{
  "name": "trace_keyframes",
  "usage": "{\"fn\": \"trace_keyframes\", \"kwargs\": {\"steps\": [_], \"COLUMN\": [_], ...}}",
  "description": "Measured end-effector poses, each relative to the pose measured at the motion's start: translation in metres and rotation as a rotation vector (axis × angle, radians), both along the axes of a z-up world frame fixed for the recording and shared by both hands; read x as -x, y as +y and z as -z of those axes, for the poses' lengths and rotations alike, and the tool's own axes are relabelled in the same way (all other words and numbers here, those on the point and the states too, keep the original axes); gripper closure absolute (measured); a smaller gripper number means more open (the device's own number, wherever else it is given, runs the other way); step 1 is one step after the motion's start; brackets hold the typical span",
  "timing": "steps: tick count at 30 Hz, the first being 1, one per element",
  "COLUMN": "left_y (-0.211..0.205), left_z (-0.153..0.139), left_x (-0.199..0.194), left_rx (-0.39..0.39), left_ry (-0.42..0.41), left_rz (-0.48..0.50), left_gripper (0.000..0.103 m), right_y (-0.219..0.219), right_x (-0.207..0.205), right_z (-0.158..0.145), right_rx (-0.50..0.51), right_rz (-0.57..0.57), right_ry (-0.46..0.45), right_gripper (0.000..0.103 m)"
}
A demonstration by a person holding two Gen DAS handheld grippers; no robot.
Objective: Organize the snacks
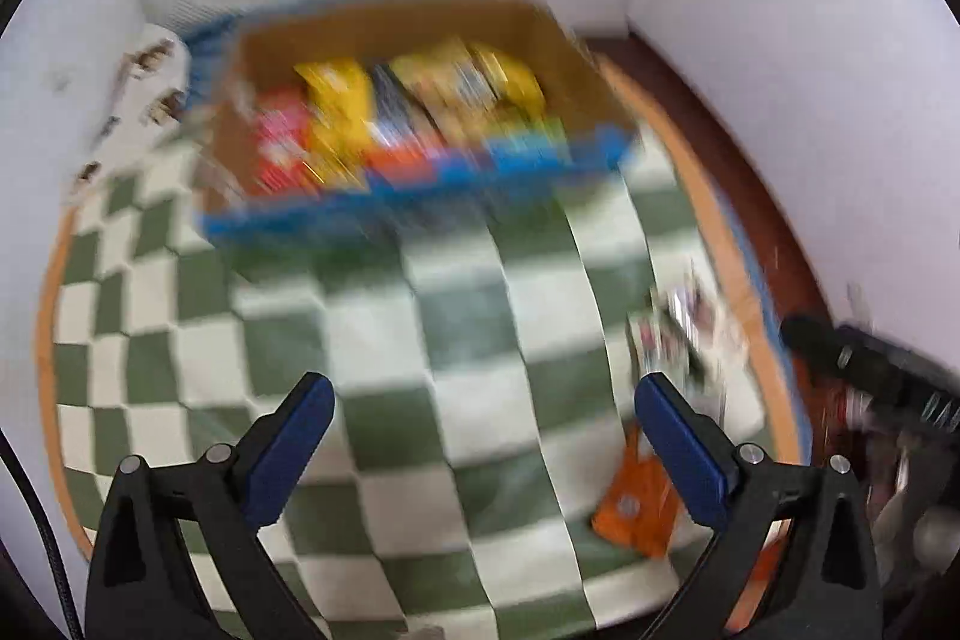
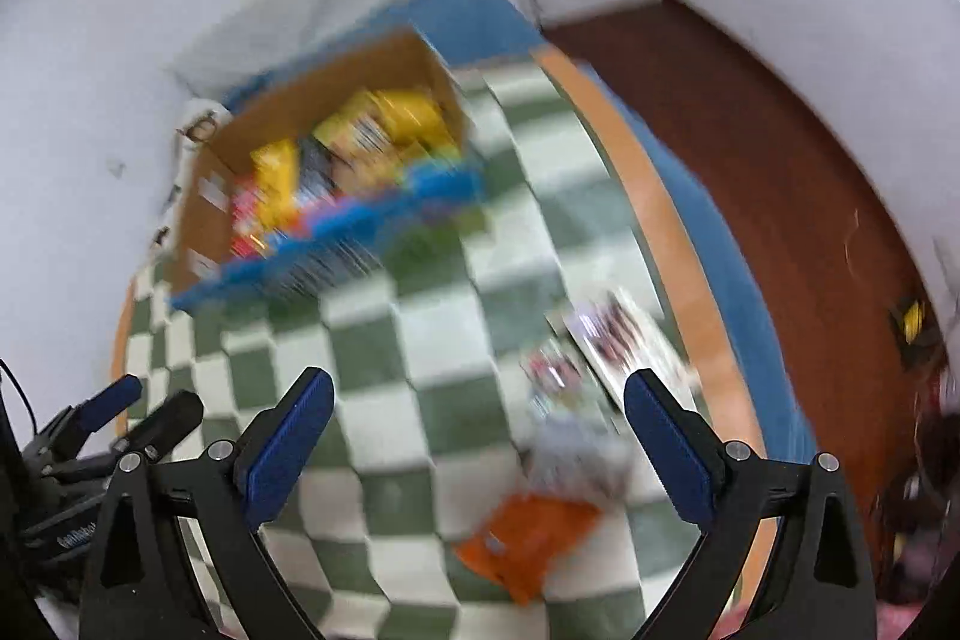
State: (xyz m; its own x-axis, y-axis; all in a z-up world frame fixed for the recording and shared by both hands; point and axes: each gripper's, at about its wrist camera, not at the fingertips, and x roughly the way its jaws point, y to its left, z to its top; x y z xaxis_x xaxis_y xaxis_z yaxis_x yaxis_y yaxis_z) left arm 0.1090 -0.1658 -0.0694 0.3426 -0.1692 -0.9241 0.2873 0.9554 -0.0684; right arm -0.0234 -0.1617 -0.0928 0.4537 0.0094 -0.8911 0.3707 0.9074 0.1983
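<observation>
On the checkered cloth, near its back edge, sits the snack box. Loose snack packs lie nearer. Both the left gripper and the right gripper gape wide, holding nothing.

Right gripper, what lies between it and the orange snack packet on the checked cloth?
Nothing: in the right wrist view, only bare green-and-white checked cloth separates the open right gripper from the orange snack packet.
</observation>
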Motion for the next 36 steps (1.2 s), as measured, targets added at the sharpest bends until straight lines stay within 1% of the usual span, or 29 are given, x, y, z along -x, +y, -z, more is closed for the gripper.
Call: {"fn": "trace_keyframes", "kwargs": {"steps": [3,4,5,6,7,8,9,11,12,13,14,16,17,18,20,24,26,27,28,30,31,33,34,35,36], "left_y": [-0.047,-0.066,-0.077,-0.091,-0.108,-0.119,-0.136,-0.154,-0.161,-0.164,-0.167,-0.167,-0.164,-0.159,-0.145,-0.105,-0.074,-0.063,-0.045,-0.018,0.001,0.020,0.029,0.033,0.037], "left_z": [0.053,0.076,0.087,0.103,0.120,0.132,0.149,0.172,0.182,0.187,0.192,0.190,0.187,0.185,0.180,0.175,0.175,0.175,0.174,0.175,0.174,0.175,0.176,0.178,0.180], "left_x": [0.010,0.014,0.016,0.019,0.022,0.025,0.029,0.034,0.036,0.038,0.041,0.042,0.042,0.041,0.038,0.030,0.024,0.022,0.018,0.011,0.007,0.004,0.003,0.003,0.003], "left_rx": [-0.034,-0.042,-0.044,-0.053,-0.076,-0.085,-0.096,-0.134,-0.137,-0.143,-0.171,-0.177,-0.172,-0.170,-0.164,-0.178,-0.167,-0.164,-0.162,-0.156,-0.139,-0.104,-0.075,-0.053,-0.030], "left_ry": [0.163,0.239,0.275,0.318,0.355,0.380,0.424,0.482,0.505,0.511,0.502,0.475,0.473,0.475,0.479,0.476,0.489,0.492,0.493,0.495,0.492,0.495,0.504,0.514,0.527], "left_rz": [0.106,0.141,0.163,0.193,0.228,0.259,0.303,0.344,0.363,0.366,0.364,0.356,0.342,0.320,0.262,0.137,0.038,0.005,-0.055,-0.159,-0.234,-0.307,-0.338,-0.355,-0.361], "left_gripper": [0.000,0.000,0.000,0.000,0.000,0.000,0.000,0.001,0.004,0.014,0.024,0.036,0.040,0.041,0.042,0.043,0.043,0.043,0.043,0.043,0.043,0.043,0.043,0.042,0.041], "right_y": [-0.035,-0.044,-0.054,-0.065,-0.073,-0.080,-0.090,-0.097,-0.101,-0.103,-0.103,-0.098,-0.095,-0.088,-0.074,-0.025,-0.008,0.002,0.013,0.029,0.035,0.047,0.050,0.051,0.049], "right_x": [0.023,0.029,0.034,0.040,0.042,0.045,0.046,0.045,0.044,0.041,0.038,0.029,0.024,0.017,0.009,-0.015,-0.024,-0.029,-0.034,-0.041,-0.042,-0.043,-0.043,-0.043,-0.043], "right_z": [0.032,0.040,0.048,0.057,0.065,0.072,0.081,0.091,0.096,0.100,0.103,0.108,0.110,0.111,0.114,0.126,0.133,0.138,0.146,0.161,0.169,0.184,0.188,0.194,0.198], "right_rx": [-0.043,-0.050,-0.059,-0.070,-0.081,-0.092,-0.101,-0.108,-0.114,-0.122,-0.121,-0.111,-0.104,-0.090,-0.067,0.026,0.053,0.067,0.088,0.095,0.083,0.062,0.067,0.073,0.061], "right_rz": [0.038,0.043,0.046,0.046,0.041,0.036,0.029,0.009,-0.009,-0.029,-0.053,-0.118,-0.147,-0.199,-0.281,-0.486,-0.548,-0.582,-0.615,-0.654,-0.671,-0.678,-0.672,-0.637,-0.588], "right_ry": [0.066,0.078,0.093,0.114,0.132,0.151,0.174,0.196,0.209,0.219,0.228,0.242,0.244,0.248,0.255,0.298,0.319,0.336,0.358,0.402,0.425,0.460,0.464,0.467,0.468], "right_gripper": [0.004,0.005,0.007,0.015,0.027,0.028,0.028,0.028,0.028,0.028,0.028,0.028,0.028,0.028,0.028,0.028,0.028,0.028,0.028,0.028,0.028,0.028,0.028,0.029,0.033]}}
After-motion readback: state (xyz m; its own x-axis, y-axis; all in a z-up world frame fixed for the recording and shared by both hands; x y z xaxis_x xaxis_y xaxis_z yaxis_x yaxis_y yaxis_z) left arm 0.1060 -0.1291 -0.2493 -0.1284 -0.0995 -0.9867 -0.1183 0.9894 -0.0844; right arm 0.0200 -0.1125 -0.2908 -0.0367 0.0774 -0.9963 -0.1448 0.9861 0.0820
